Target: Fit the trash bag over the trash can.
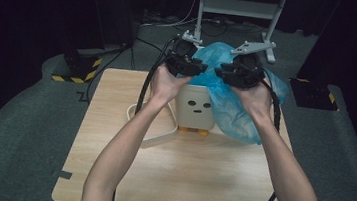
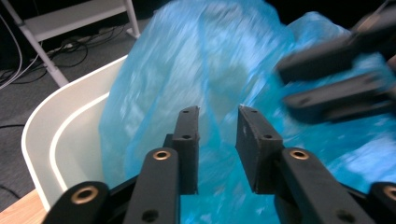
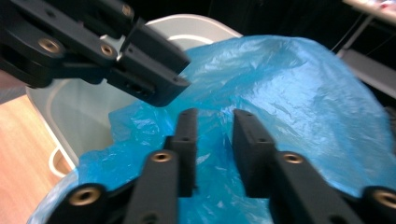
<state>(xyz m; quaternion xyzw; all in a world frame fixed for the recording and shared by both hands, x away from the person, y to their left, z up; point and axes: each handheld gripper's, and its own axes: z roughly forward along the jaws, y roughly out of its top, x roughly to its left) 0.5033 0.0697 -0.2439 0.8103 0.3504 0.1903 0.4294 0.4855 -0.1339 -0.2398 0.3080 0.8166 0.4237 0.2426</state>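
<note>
The bag (image 1: 231, 101) lies bunched over the bin (image 1: 193, 107) on the table (image 1: 178, 176), mostly hanging outside. I think it needs spreading and tucking in. Left gripper (image 2: 217, 128) and right gripper (image 3: 215, 133) hover open above it, holding nothing.

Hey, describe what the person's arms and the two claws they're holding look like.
Both forearms are bare. The left claw and right claw are black, each with two flat rectangular jaws bolted by brass-ringed screws. A grey three-cornered plate tops the right claw, and black cables trail from both.
</note>
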